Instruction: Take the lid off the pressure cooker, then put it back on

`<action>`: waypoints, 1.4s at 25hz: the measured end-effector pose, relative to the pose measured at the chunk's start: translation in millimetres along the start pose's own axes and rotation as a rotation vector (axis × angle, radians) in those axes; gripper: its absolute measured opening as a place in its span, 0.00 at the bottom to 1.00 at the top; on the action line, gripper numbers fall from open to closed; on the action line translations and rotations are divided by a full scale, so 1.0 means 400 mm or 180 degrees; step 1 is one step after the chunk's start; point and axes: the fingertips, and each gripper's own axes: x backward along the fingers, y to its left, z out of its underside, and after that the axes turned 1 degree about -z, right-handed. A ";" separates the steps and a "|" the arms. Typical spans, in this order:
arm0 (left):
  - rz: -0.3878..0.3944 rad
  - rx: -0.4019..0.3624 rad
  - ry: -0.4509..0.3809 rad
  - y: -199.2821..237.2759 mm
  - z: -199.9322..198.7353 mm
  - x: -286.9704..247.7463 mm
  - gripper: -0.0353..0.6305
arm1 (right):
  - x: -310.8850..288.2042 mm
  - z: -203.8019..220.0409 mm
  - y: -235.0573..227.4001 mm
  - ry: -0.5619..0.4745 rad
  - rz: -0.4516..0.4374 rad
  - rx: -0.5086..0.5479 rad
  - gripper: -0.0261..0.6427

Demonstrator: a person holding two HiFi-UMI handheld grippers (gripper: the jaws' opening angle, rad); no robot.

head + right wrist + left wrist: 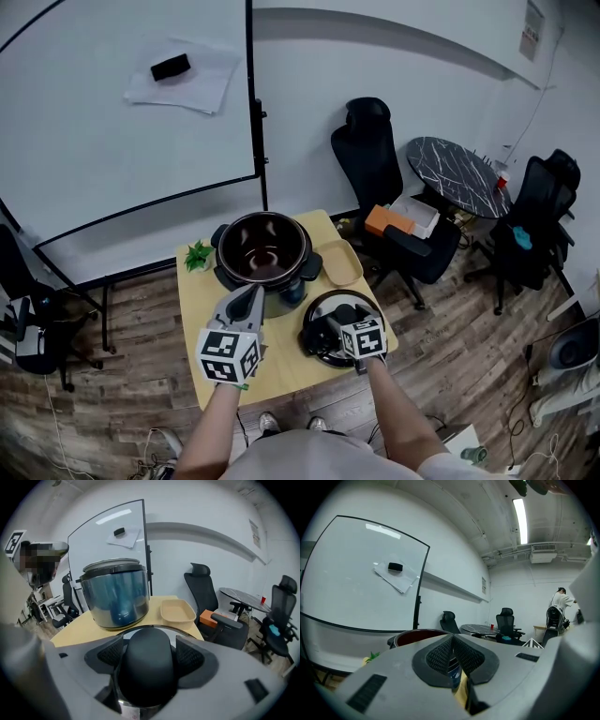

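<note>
- The right hand-held gripper (150,653) has its two jaws closed on the black knob (146,665) of the lid (317,323). One jaw is on each side of the knob.
- The knob is long and points away from the gripper. The jaws squeeze it across its short side.
- The lid seems to lie flat on the worktop (281,361), just to the right of the pressure cooker (263,251).
- The cooker is open and you can see its dark inside. From the right gripper it stands in front and to the left, quite near.
- I think the lid is off now and the next job is to put it back. The lid must go up over the rim, then left.
- The left hand-held gripper (452,641) is closed and holds nothing. It points at the front of the cooker, so it could get in the lid's way.
- A tan tray (339,263) sits just right of the cooker.
- A small green plant (198,255) sits to its left.
</note>
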 end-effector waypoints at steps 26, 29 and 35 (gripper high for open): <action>-0.0098 0.0056 0.0019 0.012 0.007 0.033 0.08 | 0.061 -0.046 -0.004 -0.0120 0.0163 0.0132 0.45; -0.0075 0.0056 0.0007 0.008 0.004 0.032 0.08 | 0.107 -0.095 -0.023 -0.0256 0.0220 0.0157 0.45; -0.0027 0.0042 -0.0025 0.001 -0.007 0.020 0.08 | 0.219 -0.207 -0.076 -0.0543 0.0364 0.0193 0.45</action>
